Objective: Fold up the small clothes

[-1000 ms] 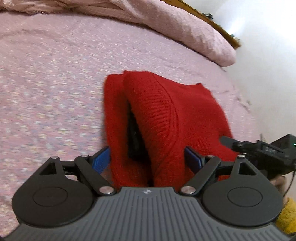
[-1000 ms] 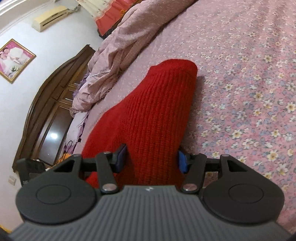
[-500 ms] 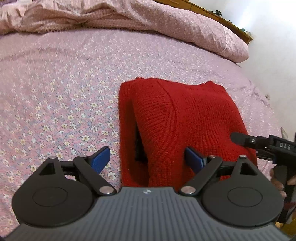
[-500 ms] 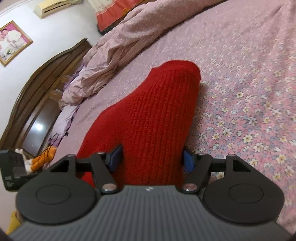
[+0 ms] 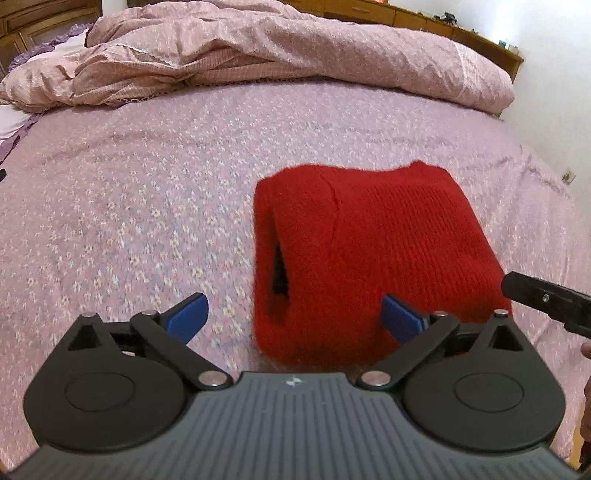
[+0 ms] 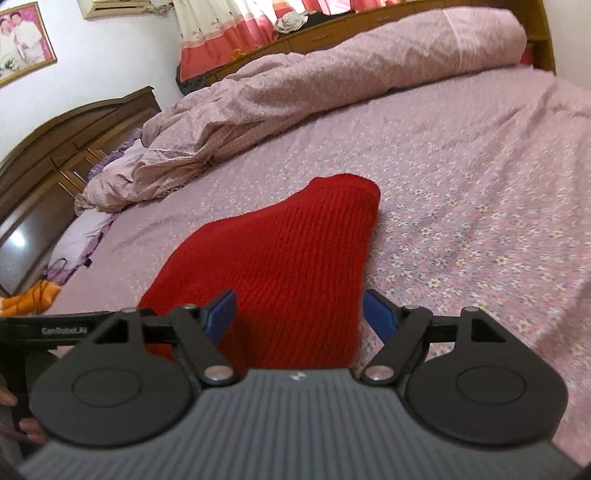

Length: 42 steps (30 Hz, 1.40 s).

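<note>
The left claw [image 5: 293,315] is opening, its blue pads clear of the folded red sweater [image 5: 373,243] lying just ahead, toward its right finger. The right claw [image 6: 299,312] is also opening, the sweater's edge between its fingers, ungripped. Beyond lie the floral bed [image 5: 129,177] and a rumpled quilt [image 5: 258,48].

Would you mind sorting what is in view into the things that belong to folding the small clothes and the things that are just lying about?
Part of the job:
- red knitted garment, folded on the bedsheet
- left gripper, jaws opening
- right gripper, jaws opening

Just lying about:
- rumpled pink duvet
- framed picture
- curtain
- orange cloth
</note>
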Each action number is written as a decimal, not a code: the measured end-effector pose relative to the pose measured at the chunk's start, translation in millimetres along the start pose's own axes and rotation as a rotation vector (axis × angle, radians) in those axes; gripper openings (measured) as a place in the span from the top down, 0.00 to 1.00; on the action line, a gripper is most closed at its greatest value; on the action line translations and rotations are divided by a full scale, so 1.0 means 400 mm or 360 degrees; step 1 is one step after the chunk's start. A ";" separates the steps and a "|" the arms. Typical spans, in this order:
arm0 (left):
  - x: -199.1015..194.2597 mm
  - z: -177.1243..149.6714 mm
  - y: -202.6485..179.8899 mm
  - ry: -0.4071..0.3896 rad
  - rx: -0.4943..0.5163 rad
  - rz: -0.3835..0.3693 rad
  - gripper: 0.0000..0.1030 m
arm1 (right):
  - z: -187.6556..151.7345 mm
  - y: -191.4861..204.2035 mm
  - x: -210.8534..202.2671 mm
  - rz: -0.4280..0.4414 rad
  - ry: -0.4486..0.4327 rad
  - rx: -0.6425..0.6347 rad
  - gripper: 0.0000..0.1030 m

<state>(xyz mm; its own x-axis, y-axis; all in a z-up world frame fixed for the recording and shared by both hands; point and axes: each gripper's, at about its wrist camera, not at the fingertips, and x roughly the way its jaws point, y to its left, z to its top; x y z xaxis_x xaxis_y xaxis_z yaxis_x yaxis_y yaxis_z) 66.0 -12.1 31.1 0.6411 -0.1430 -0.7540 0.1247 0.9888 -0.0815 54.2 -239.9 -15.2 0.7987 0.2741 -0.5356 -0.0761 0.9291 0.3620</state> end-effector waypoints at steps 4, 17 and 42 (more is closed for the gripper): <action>0.002 -0.033 -0.024 0.0062 0.0001 0.0016 0.01 | -0.028 0.024 -0.022 -0.0059 -0.0003 -0.0020 0.25; 0.053 -0.096 -0.034 0.0230 0.0005 0.0119 0.01 | -0.107 0.072 -0.002 -0.0146 0.0086 -0.0164 0.25; 0.071 -0.100 -0.046 0.0257 0.0033 0.0152 0.01 | -0.117 0.051 0.010 -0.0163 0.0142 -0.0082 0.25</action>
<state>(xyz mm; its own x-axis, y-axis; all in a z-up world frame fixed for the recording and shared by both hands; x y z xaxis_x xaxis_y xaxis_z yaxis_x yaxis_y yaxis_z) 51.6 -32.5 -14.9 0.5210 -0.0383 -0.8527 0.0856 0.9963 0.0076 28.0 -208.3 -45.7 0.7477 0.1964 -0.6343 -0.0294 0.9641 0.2639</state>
